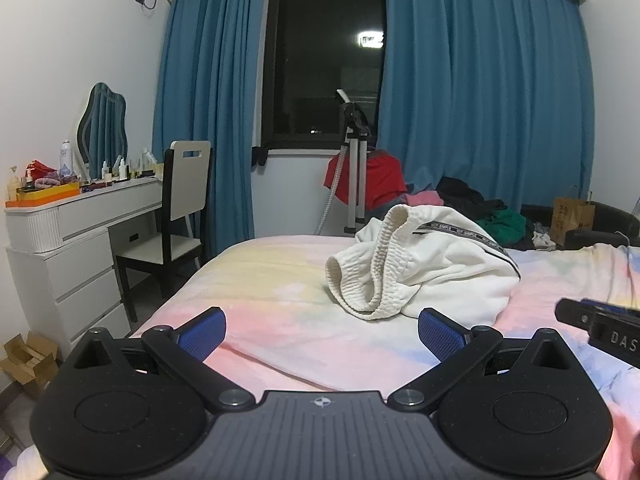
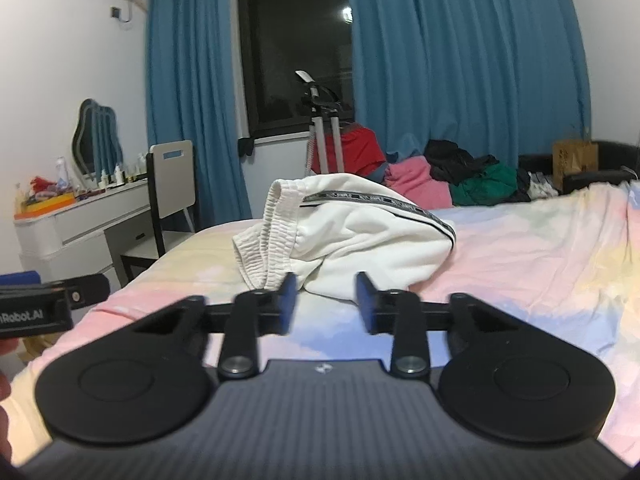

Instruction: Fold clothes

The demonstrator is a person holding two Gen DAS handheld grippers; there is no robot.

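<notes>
A crumpled white garment point(image 1: 424, 264), prob. trousers or shorts w/ a ribbed elastic waistband point(image 1: 384, 256) and a black lettered tape stripe point(image 1: 468, 236) down one side, lies in a heap on the bed point(image 1: 272, 292), on a pastel pink/yellow/blue sheet, waistband end turned toward the cameras. The left gripper point(image 1: 322, 334) hovers low over the sheet just short of the heap, its blue-padded fingers point(image 1: 204, 336) spread wide w/ nothing between them. The right gripper point(image 2: 326, 300) sits close in front of the garment's point(image 2: 344, 236) near edge, fingers point(image 2: 288, 300) narrower but clearly apart (a gap of sheet shows between them), gripping nothing; whether the tips touch the cloth I can't tell, the view is a bit blurred. Each gripper shows at the edge of the other's view: right one at far right in the left wrist view, left one point(image 2: 44, 300) at far left in the right wrist view. Beyond the bed: blue curtains point(image 1: 480, 92) either side of a dark window point(image 1: 324, 56), a white dresser point(image 1: 80, 224) w/ a wavy mirror point(image 1: 104, 128) and bottles, a chair point(image 1: 180, 216), a pile of red, pink, black and green clothes point(image 2: 440, 176), and a brown paper bag point(image 1: 572, 214).
</notes>
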